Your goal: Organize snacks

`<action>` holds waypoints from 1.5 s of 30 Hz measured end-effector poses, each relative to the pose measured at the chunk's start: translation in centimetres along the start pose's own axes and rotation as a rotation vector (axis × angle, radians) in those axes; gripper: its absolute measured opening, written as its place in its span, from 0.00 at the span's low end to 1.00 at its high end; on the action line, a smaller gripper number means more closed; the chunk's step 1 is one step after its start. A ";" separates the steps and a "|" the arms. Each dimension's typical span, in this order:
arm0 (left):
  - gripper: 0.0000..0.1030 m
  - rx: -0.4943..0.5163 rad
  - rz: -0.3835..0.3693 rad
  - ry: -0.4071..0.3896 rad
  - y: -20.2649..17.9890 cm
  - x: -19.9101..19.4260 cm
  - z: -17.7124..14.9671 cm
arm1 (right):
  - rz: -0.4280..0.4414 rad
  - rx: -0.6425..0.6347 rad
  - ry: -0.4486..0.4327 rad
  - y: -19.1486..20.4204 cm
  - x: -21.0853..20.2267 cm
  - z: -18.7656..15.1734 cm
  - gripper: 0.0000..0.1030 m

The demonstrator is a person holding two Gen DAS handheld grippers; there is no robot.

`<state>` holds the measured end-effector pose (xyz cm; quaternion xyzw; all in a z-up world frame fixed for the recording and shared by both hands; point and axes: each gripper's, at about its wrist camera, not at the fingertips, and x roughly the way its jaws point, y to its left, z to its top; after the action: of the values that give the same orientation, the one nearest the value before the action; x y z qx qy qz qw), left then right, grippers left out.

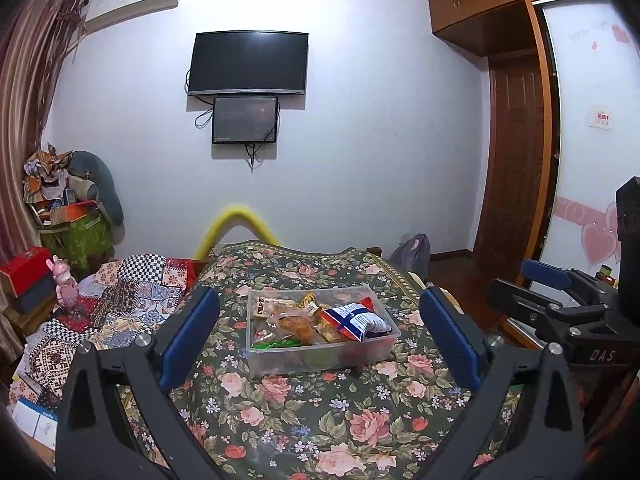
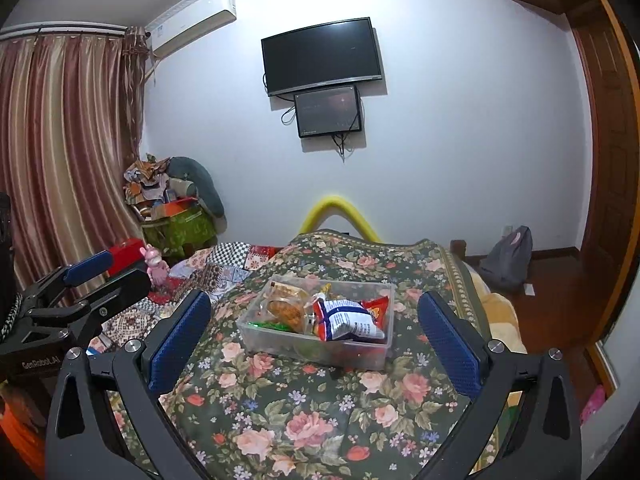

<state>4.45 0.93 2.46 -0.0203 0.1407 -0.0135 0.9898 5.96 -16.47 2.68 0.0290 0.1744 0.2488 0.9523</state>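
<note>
A clear plastic box (image 1: 256,352) (image 2: 256,336) sits on the floral bedspread (image 1: 304,420) (image 2: 304,412), filled with several snack packets. A blue-and-white packet (image 1: 356,320) (image 2: 344,316) lies on top at its right, an orange packet (image 1: 294,322) (image 2: 286,308) at its middle. My left gripper (image 1: 320,332) is open and empty, held back from the box with its blue pads wide apart. My right gripper (image 2: 316,328) is also open and empty, equally short of the box. Each gripper shows at the edge of the other's view: the right one (image 1: 548,280), the left one (image 2: 88,268).
A patchwork quilt (image 1: 120,308) (image 2: 208,276) lies left of the bedspread, with a pink toy (image 1: 64,284) (image 2: 156,264) and a red box (image 1: 28,268) beyond. A grey backpack (image 2: 508,256) stands on the wooden floor at right. A wardrobe (image 1: 516,120) is at right.
</note>
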 end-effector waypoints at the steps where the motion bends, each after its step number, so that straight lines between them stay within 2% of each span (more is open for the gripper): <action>1: 0.99 0.001 0.001 0.001 -0.1 0.1 0.0 | 0.000 0.001 0.000 0.0 0.0 0.0 1.00; 45: 1.00 -0.021 -0.017 0.053 0.4 1.3 -1.2 | -0.010 -0.021 0.022 -0.1 0.7 -0.7 1.00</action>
<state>5.35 1.28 0.88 -0.0316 0.1669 -0.0207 0.9852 6.31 -16.31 1.76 0.0154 0.1825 0.2459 0.9518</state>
